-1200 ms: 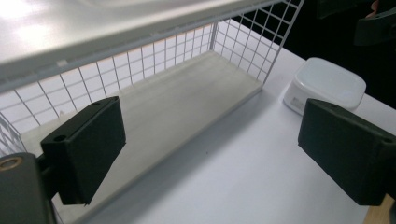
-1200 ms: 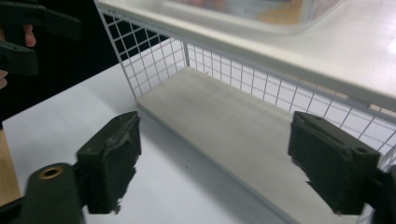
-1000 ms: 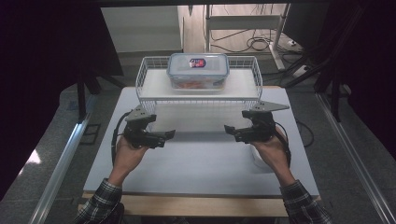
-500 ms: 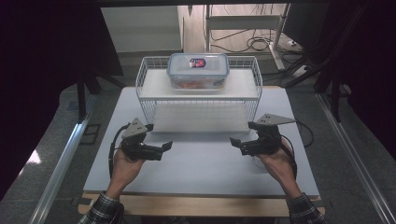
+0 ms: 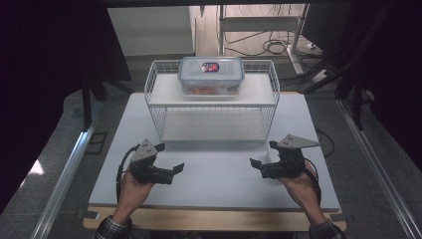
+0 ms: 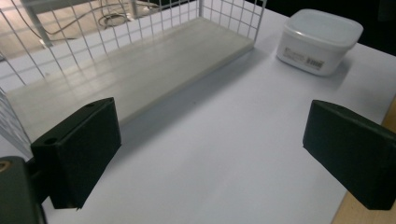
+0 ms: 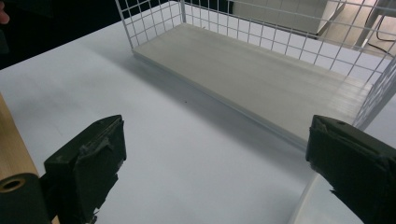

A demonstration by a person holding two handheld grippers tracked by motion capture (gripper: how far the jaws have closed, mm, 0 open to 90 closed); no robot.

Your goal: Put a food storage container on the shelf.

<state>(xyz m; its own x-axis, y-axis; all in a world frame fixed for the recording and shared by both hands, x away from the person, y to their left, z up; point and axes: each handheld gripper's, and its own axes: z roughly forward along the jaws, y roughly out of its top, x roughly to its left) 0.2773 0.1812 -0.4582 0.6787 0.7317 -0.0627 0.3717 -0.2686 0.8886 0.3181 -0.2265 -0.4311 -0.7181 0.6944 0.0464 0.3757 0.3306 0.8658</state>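
left gripper (image 5: 171,170): held low over the near left of the white table (image 5: 219,174), jaws spread wide with nothing between them, pointing toward the table's middle.
right gripper (image 5: 258,165): held over the near right of the table, jaws likewise spread and empty, pointing back toward the left gripper.
white tub (image 6: 319,41): small lidded tub standing on the table; in the left gripper view it lay ahead of the jaws, just past the rack's end and apart from both pads; in the right gripper view a pale rounded edge, probably this tub, sat beside one pad.
wire rack (image 5: 213,102): white two-level rack at the table's far middle, well apart from both grippers.
clear box (image 5: 211,74): lidded food box resting on the rack's upper shelf.
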